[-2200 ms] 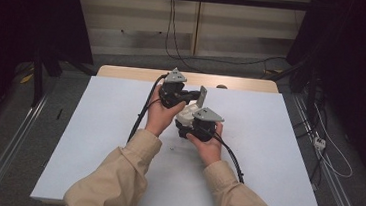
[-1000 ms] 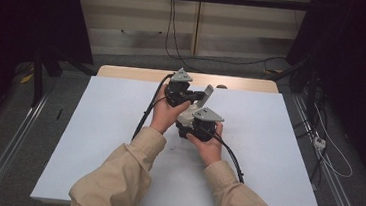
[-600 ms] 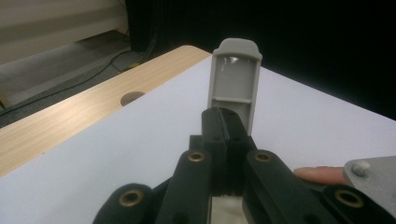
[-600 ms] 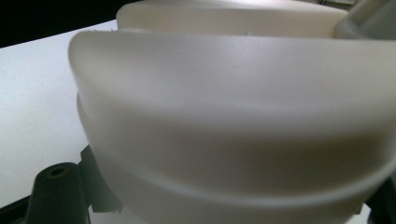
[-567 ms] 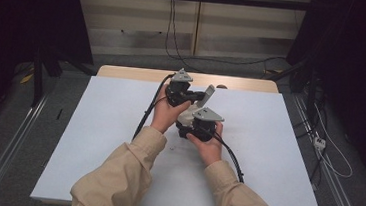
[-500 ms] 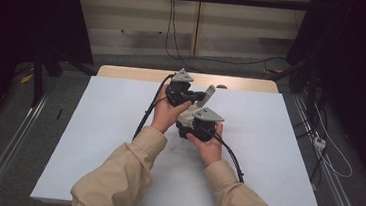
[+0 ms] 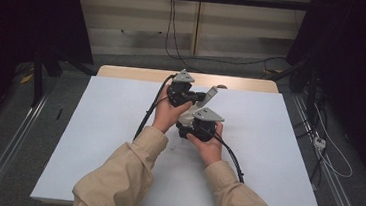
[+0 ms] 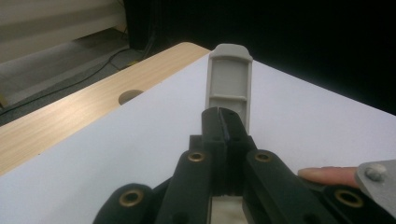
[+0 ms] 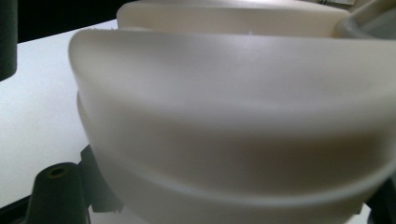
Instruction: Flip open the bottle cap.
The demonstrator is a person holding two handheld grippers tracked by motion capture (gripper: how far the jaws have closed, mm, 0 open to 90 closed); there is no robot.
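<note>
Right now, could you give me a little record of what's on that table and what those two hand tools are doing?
table: white top, wooden strip along the far edge
thing in hand: pale tub with a grey flap sticking up
left gripper: jaws shut, the flap right behind their tips
right gripper: shut on the tub, which sits very close to its camera
hands: close together at mid-table
</note>
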